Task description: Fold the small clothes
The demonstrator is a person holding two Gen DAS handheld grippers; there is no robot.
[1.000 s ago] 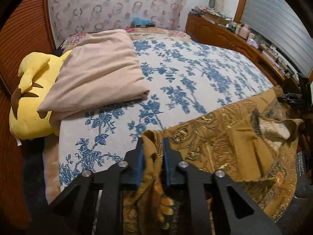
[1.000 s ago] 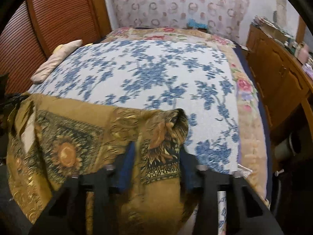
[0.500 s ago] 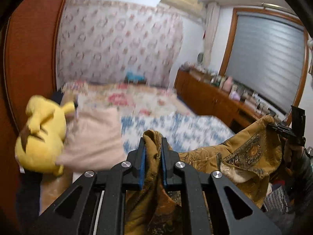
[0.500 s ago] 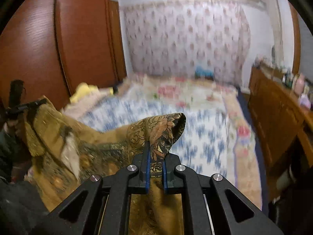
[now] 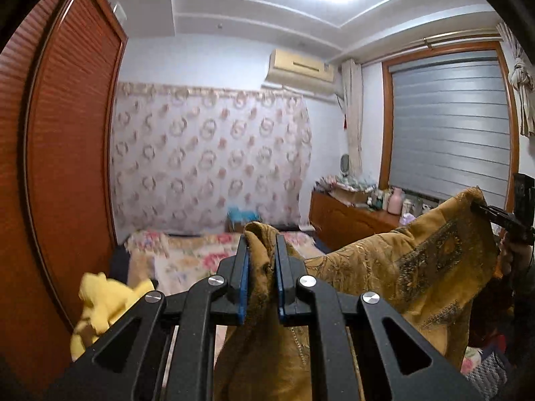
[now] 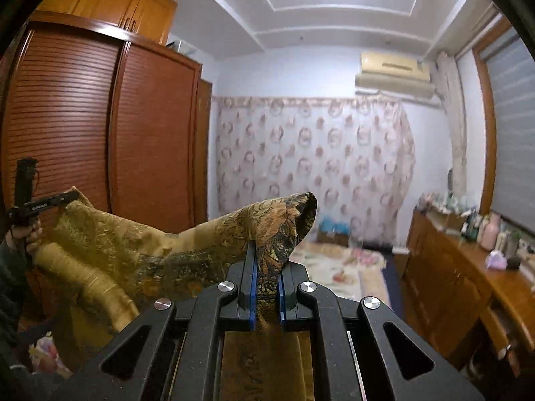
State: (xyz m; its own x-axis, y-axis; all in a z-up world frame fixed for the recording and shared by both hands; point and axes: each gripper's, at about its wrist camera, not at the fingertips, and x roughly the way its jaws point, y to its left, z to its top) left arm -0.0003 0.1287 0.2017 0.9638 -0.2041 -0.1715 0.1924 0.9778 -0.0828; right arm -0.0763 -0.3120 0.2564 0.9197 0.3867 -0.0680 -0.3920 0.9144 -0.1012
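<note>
The left tool [image 5: 262, 279] and the right tool [image 6: 266, 292] each clamped tight on a corner of the ochre patterned garment [image 6: 140, 250], which hung stretched between them above the bed [image 5: 200, 257]. The step looked like lifting it to spread; next it likely needed lowering flat onto the bed, edges square.

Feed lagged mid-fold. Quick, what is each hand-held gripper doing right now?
Left hand-held gripper: closed on the golden patterned garment.
Right hand-held gripper: just closed, pinching another bunch of the same garment.
</note>
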